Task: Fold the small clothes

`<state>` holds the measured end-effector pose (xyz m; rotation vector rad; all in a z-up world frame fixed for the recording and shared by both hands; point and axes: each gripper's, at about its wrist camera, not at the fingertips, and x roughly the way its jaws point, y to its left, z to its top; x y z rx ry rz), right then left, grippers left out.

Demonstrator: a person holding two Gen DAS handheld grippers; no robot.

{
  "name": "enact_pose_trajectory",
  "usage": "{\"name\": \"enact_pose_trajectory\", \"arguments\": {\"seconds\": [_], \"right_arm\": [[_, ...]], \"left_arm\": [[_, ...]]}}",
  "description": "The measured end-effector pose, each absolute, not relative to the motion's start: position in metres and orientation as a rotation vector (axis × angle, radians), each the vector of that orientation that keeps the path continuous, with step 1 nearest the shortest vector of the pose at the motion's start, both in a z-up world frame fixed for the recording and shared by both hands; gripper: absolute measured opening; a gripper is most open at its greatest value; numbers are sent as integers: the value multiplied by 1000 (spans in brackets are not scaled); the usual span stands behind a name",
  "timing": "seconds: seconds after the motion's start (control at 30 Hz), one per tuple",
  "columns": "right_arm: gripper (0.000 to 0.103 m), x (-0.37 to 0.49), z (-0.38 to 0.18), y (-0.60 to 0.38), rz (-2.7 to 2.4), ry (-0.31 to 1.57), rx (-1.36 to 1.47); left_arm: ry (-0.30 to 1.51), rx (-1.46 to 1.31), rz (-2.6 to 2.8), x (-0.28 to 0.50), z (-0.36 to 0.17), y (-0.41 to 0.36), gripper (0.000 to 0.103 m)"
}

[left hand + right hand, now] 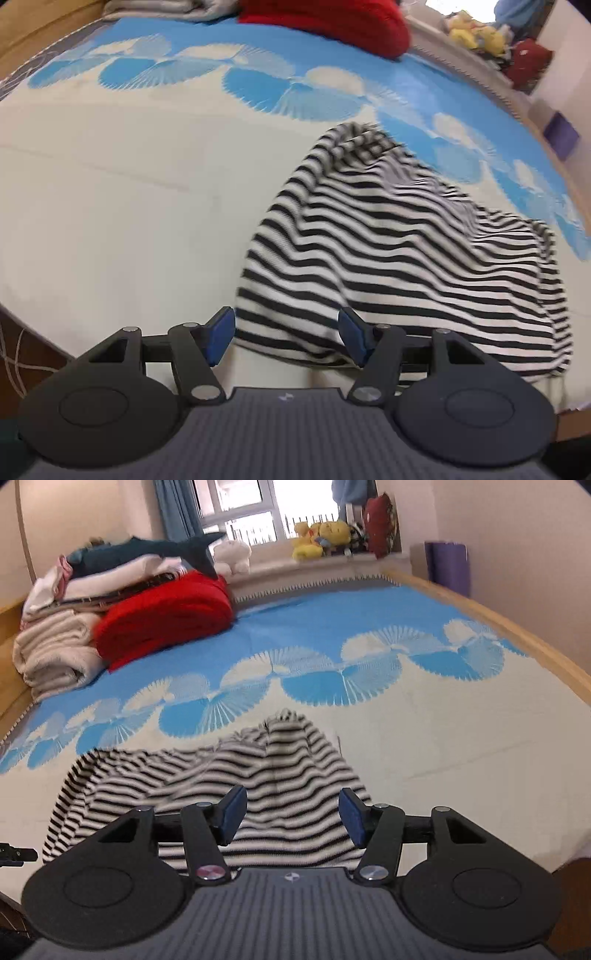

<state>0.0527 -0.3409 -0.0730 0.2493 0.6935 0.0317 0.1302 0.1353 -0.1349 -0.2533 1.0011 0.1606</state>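
Right wrist view shows the bed (461, 738) filling most of the frame, its cover cream in the lower half and blue with fan-shaped prints across the middle. At the upper left of the frame sits a pile of folded bedding: a red blanket (166, 616) in front, cream towels (55, 650) beside it, and a dark shark plush (147, 548) lying on top. Yellow plush toys (321, 535) line the windowsill at the top centre.

A black-and-white striped garment (288, 760) lies rumpled on the cream part of the cover, at the lower centre of this frame, its near edge passing behind the right tool (291, 818). That tool's blue pads stand apart, with the striped cloth seen in the gap; whether they touch it cannot be told.

From the left wrist view, the same striped garment (406, 258) takes up the lower right of the frame, bunched into ridges. The left tool (286, 338) has its pads spread apart at the garment's near edge, clamped on nothing.
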Motion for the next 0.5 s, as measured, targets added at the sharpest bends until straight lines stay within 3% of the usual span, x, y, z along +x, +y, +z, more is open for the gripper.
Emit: {"name": "enact_pose_trajectory", "arguments": {"seconds": [0.5], "right_arm": [[57,64,-95,-358,9,771,299]], "left_arm": [[1084,-316,235,137,-166,158,68]]}}
